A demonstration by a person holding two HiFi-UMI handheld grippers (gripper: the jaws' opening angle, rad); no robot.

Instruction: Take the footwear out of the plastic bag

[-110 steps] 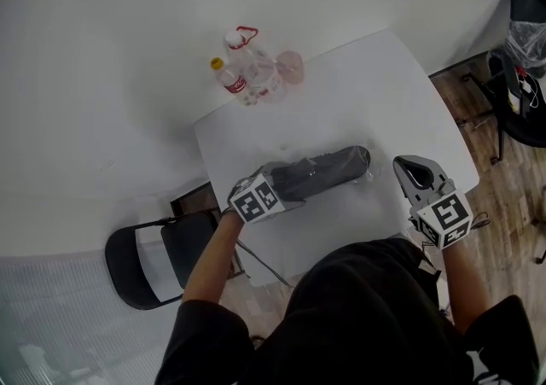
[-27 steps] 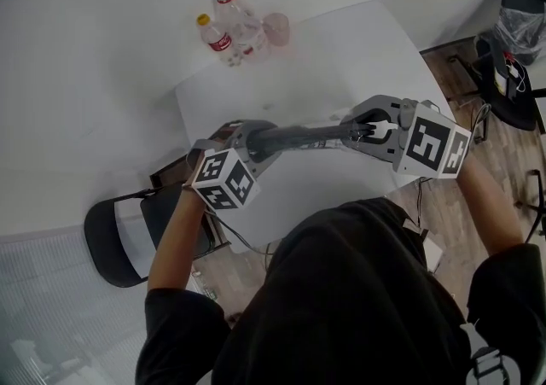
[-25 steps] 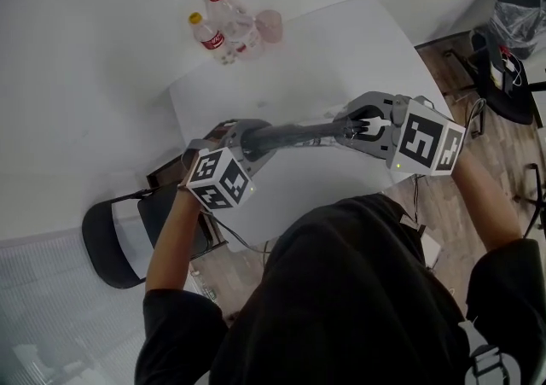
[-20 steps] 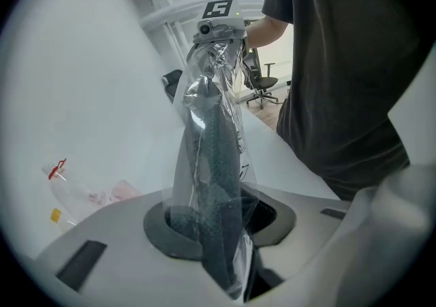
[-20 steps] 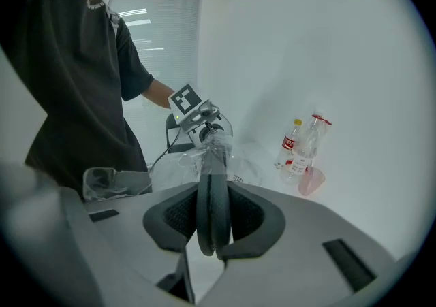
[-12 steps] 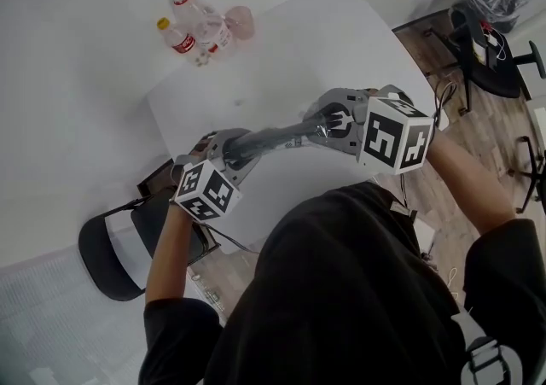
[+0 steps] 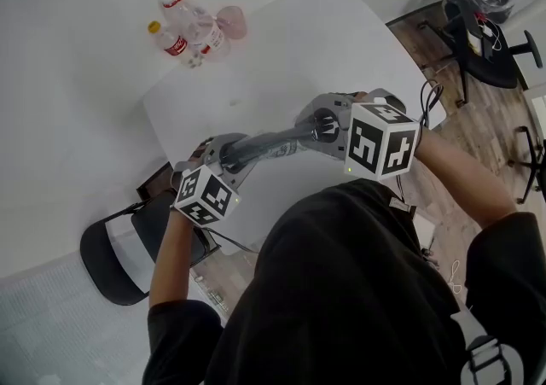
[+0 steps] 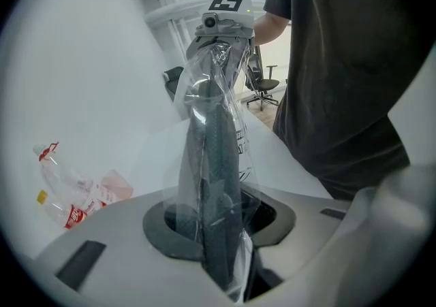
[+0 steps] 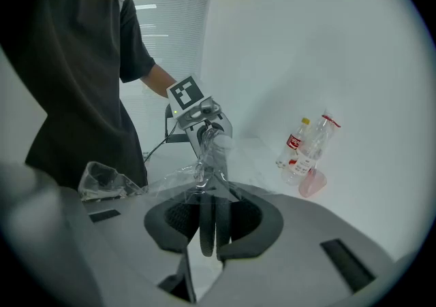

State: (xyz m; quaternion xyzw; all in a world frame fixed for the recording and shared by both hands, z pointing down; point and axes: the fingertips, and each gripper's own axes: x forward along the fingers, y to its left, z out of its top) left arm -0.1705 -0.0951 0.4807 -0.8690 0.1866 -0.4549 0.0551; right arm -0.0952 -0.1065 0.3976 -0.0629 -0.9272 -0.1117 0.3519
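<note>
A dark piece of footwear point(image 7: 266, 145) in a clear plastic bag hangs stretched between both grippers over the white table point(image 7: 328, 50). My left gripper point(image 7: 223, 151) is shut on one end; in the left gripper view the dark footwear point(image 8: 216, 183) and its plastic wrap run up from the jaws toward the right gripper point(image 8: 221, 23). My right gripper point(image 7: 317, 125) is shut on the other end. In the right gripper view its pads stand close together on the clear plastic bag point(image 9: 204, 163), which leads to the left gripper point(image 9: 197, 114).
Plastic bottles point(image 7: 177, 35) and a pink cup point(image 7: 232, 23) stand at the table's far corner. A folding chair point(image 7: 115, 251) sits off the table's left side, and an office chair point(image 7: 478, 29) stands at the upper right. Crumpled clear plastic point(image 9: 102, 180) lies near the person's body.
Earlier the bagged footwear lay on the table with only the left gripper at it. Over the last second both grippers, holding it between them, have sunk slightly.
</note>
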